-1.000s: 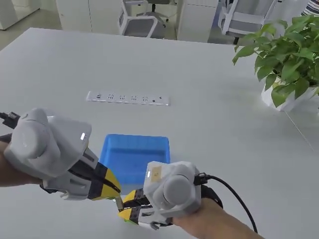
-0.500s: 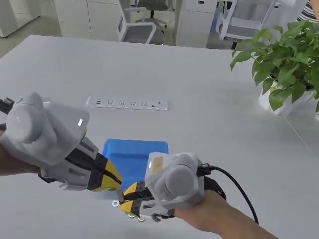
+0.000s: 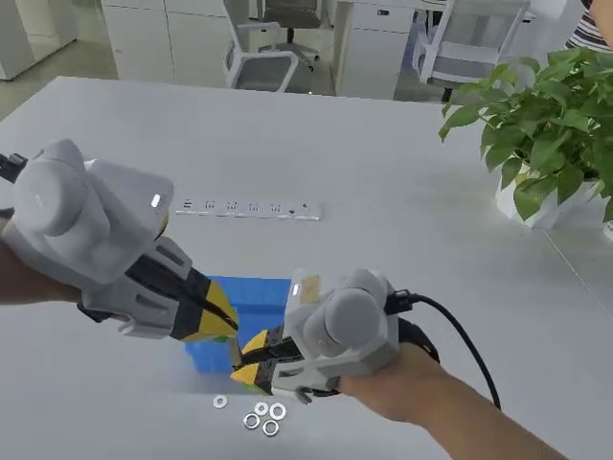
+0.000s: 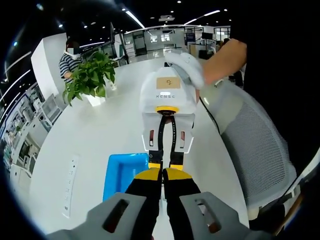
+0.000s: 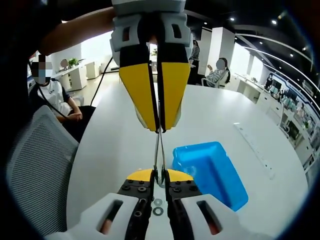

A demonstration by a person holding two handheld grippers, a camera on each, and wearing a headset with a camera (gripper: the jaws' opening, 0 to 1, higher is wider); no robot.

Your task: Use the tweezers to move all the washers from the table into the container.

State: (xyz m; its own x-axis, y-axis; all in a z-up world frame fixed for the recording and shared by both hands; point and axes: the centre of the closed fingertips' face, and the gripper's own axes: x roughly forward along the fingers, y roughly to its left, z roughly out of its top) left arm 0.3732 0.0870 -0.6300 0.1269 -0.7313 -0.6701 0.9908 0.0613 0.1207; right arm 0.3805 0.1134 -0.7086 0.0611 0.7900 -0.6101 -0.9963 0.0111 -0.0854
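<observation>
The whole head view has swung downward over the last second, so most of the apparent shift across the counter (image 3: 431, 240) is the camera's, not the things'. Against the blue container (image 3: 251, 295), though, the two grippers now sit higher. A second ago their tips lay at its 6 o'clock edge; now they overlap its near half.

The left gripper (image 3: 228, 326) reaches in from 9 o'clock and the right gripper (image 3: 241, 369) from 4 o'clock, tip to tip. In the right gripper view the thin tweezers (image 5: 158, 150) run straight between them. The left jaws are closed on one end and the right jaws are pinched on the other.

The tilt brings the washers (image 3: 263, 418) into sight. A cluster of four lies on the counter at 6 o'clock from the container, with one more a little toward 8 o'clock.

My read is that no washer is in the container yet. The tweezers look mid-handover or mid-adjustment, and one gripper must let go before any picking can start.
</observation>
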